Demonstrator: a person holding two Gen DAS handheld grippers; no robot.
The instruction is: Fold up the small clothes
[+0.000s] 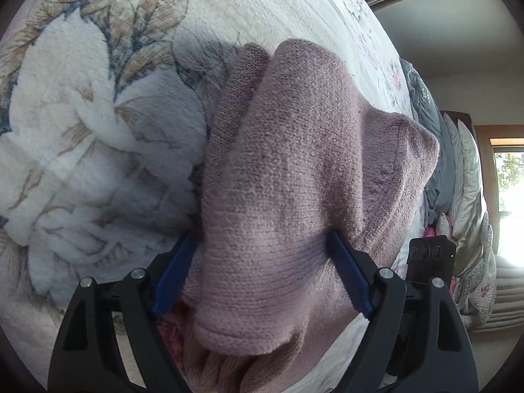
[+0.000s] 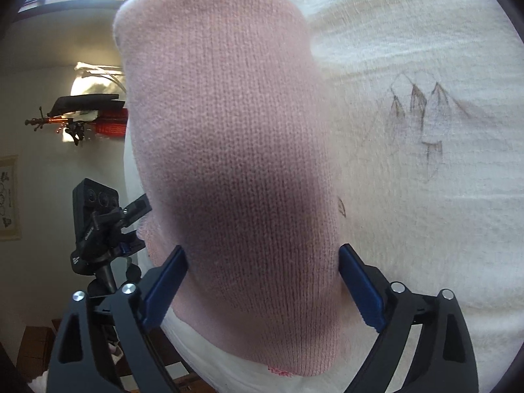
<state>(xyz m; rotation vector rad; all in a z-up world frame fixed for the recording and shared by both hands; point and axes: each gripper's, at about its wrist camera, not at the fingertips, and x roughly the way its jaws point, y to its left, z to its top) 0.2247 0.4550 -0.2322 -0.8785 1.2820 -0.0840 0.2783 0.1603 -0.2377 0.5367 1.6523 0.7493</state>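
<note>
Soft white bedding with big blue and tan leaf prints covers the bed in the left wrist view, and it fills most of the left side. Just to the right of the leaves lies a pink knit garment, bunched up in thick folds on the blanket. The left gripper reaches into the lower part of it. Its two blue fingers stand wide apart, one on each side of a fat fold of the knit, and the cloth bulges between them and touches both. Farther right, grey and flowery pillows are stacked along the edge of the bed, and a bright window shows at the far right. In the right wrist view, a black camera on a stand sits at the left, in front of a pale wall with a small framed picture. Next comes the same pink knit garment, standing up tall and smooth in the middle. The right gripper has its blue fingers spread wide on both sides of the knit, with the cloth pressed between them. To the right, the white blanket shows faint brown leaf drawings.
</note>
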